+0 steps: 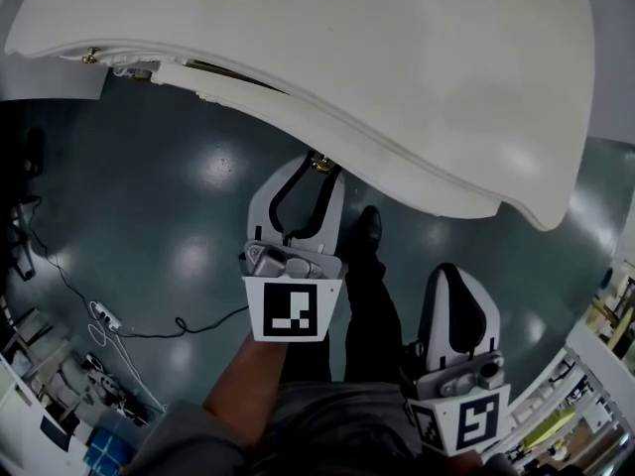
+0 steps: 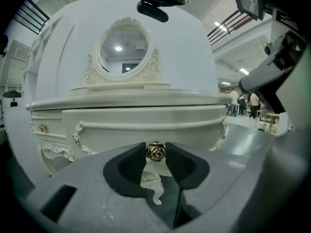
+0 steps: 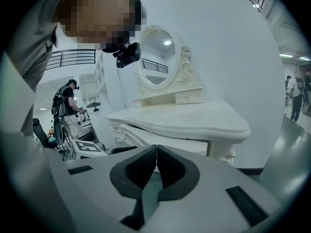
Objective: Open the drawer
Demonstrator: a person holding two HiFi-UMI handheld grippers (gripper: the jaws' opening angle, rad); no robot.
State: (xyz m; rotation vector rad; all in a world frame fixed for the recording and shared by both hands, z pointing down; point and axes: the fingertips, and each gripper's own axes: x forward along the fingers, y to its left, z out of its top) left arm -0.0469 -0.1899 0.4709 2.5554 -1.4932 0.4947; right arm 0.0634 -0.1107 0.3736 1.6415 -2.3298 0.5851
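Observation:
A white dressing table with an oval mirror stands ahead. Its wide centre drawer has a carved front and a gold rose-shaped knob. My left gripper is shut on that knob, one dark pad pressing each side. From above, the left gripper reaches under the tabletop's edge, where the knob just shows. In the right gripper view the drawer front stands a little out from under the top. My right gripper hangs back on the right, pads together, empty.
A small side drawer with its own gold knob sits left of the centre one. Cables and a power strip lie on the grey floor to the left. My shoe is below the table edge. People stand far right and left.

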